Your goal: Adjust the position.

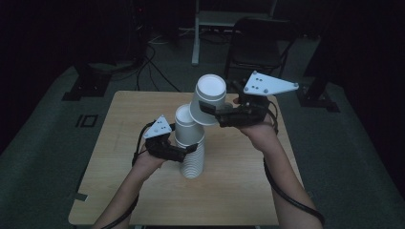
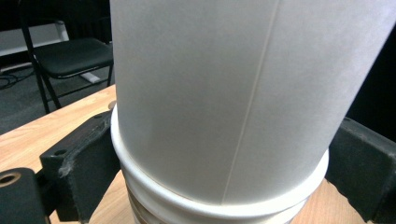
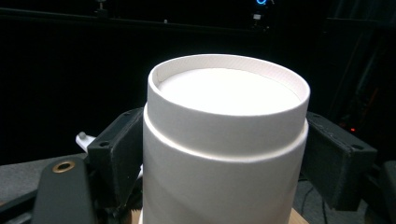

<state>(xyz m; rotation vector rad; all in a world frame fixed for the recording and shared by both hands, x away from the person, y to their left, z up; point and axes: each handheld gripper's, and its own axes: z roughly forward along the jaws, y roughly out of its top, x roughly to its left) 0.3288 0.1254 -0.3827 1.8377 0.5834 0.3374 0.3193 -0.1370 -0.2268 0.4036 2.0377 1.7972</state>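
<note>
Gripping the stack of white cups near its top, the left tool steadies it on the counter; the right tool clamps an upturned white cup, tilted, just above the stack.

**Around the table: chair, cables and a dark room**

A light wooden table sits on grey carpet. Beyond its far edge stands a black folding chair, and just left of that a pale metal frame. Black cables trail over the floor at far left. Black stand feet flank the table.
</note>
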